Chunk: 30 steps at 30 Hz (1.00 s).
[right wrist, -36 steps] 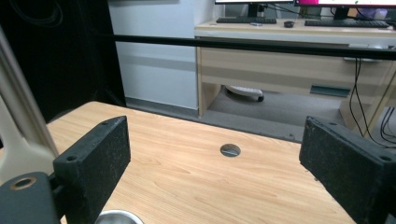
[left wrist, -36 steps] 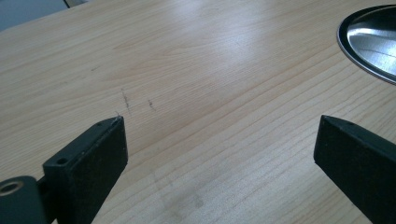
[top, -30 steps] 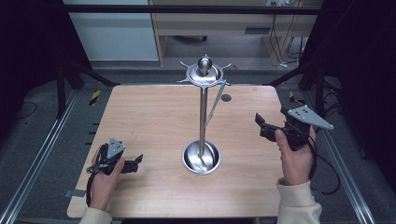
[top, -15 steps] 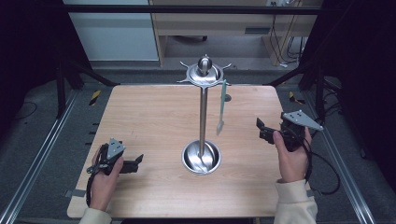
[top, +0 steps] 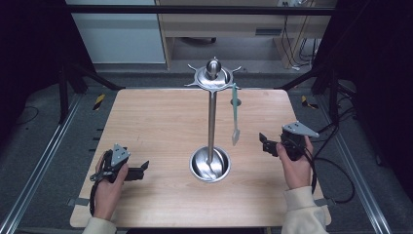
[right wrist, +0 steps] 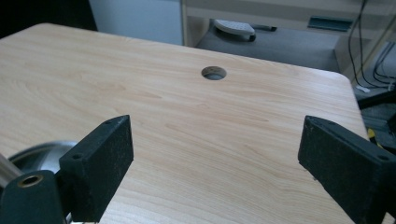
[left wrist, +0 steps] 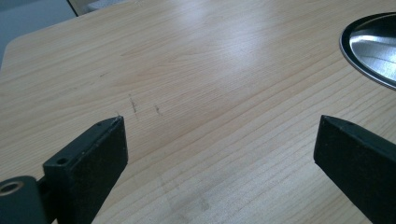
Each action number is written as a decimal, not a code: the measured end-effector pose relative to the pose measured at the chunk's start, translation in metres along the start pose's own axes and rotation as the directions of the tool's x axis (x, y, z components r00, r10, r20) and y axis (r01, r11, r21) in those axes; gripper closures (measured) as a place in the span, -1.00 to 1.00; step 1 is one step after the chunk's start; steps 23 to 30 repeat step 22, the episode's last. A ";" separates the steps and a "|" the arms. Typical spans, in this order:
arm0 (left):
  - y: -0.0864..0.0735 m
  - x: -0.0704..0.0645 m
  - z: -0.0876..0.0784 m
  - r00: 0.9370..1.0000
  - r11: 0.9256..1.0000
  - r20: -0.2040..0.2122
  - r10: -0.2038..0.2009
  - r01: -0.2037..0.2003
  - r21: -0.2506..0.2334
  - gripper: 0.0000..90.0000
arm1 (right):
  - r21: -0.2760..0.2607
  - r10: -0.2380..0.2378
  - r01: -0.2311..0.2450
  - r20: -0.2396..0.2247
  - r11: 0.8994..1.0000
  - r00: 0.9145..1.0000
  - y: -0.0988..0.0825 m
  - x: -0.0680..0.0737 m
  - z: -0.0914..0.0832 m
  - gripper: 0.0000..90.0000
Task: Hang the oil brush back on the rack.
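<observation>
A steel utensil stand (top: 212,97) rises from a round base (top: 210,164) at the table's middle, with a hooked crown at the top. From one hook hangs a pale green utensil (top: 235,117), straight down on the stand's right side. My left gripper (top: 140,169) rests low at the front left, open, with bare wood between its jaws (left wrist: 219,140); the base's rim (left wrist: 373,51) shows at its upper right. My right gripper (top: 265,144) is held right of the base, open and holding nothing (right wrist: 215,154); the base's edge (right wrist: 42,156) appears at lower left.
The wooden table (top: 160,122) has a round cable hole (top: 235,102) near its far edge, also in the right gripper view (right wrist: 214,73). Metal frame rails run along both sides. Cables trail off the right edge. A desk stands beyond the table.
My right gripper has drawn back and lowered from the stand toward the right front. The green utensil has swung down from a slant and now hangs straight. The left gripper stayed put.
</observation>
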<state>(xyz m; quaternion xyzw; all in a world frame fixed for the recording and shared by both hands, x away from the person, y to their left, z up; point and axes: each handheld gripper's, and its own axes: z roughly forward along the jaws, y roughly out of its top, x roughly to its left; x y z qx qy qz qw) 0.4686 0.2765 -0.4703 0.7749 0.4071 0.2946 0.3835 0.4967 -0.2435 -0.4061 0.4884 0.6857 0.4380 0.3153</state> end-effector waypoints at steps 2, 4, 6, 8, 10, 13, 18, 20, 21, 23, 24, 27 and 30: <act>0.000 0.000 0.000 1.000 1.000 0.000 -0.001 0.001 0.000 -0.94 | 0.019 -0.031 0.032 -0.012 0.999 0.999 -0.005 0.004 0.006 -0.76; 0.000 0.000 0.000 1.000 1.000 -0.001 -0.002 0.002 -0.001 -0.94 | 0.047 -0.043 0.045 -0.030 0.998 0.999 -0.011 0.007 0.012 -0.77; 0.000 0.000 0.000 1.000 1.000 -0.001 0.000 0.000 0.002 -0.94 | 0.077 -0.045 0.048 -0.042 0.996 0.998 -0.016 0.009 0.019 -0.77; 0.000 0.000 0.000 1.000 1.000 0.000 0.002 -0.002 0.001 -0.94 | 0.103 -0.045 0.050 -0.052 0.993 0.998 -0.022 0.011 0.024 -0.77; 0.000 -0.001 0.001 1.000 1.000 0.000 0.003 -0.003 0.001 -0.94 | 0.129 -0.031 0.041 -0.075 0.991 0.997 -0.028 0.014 0.030 -0.77; 0.000 -0.002 0.001 1.000 1.000 0.000 0.008 -0.008 0.004 -0.94 | 0.182 -0.021 0.040 -0.101 0.982 0.995 -0.037 0.017 0.038 -0.76; -0.001 -0.001 0.001 1.000 1.000 -0.002 0.005 -0.005 0.003 -0.94 | 0.245 -0.019 0.049 -0.122 0.968 0.992 -0.047 0.019 0.046 -0.74; -0.001 0.000 0.000 1.000 1.000 -0.003 0.004 -0.004 0.003 -0.94 | 0.240 -0.014 0.043 -0.119 0.970 0.993 -0.047 0.018 0.046 -0.73; -0.001 0.000 0.000 1.000 1.000 -0.003 0.004 -0.004 0.002 -0.94 | 0.233 -0.011 0.040 -0.122 0.972 0.992 -0.046 0.017 0.046 -0.73; -0.001 0.000 0.001 1.000 1.000 -0.003 0.005 -0.005 0.002 -0.94 | 0.233 -0.014 0.042 -0.122 0.972 0.992 -0.047 0.016 0.046 -0.73; -0.001 0.000 0.001 1.000 1.000 -0.003 0.005 -0.005 0.002 -0.94 | 0.233 -0.014 0.042 -0.122 0.972 0.992 -0.047 0.016 0.046 -0.73; -0.001 0.000 0.001 1.000 1.000 -0.003 0.005 -0.005 0.002 -0.94 | 0.233 -0.014 0.042 -0.122 0.972 0.992 -0.047 0.016 0.046 -0.73; -0.001 0.000 0.001 1.000 1.000 -0.003 0.005 -0.005 0.002 -0.94 | 0.233 -0.014 0.042 -0.122 0.972 0.992 -0.047 0.016 0.046 -0.73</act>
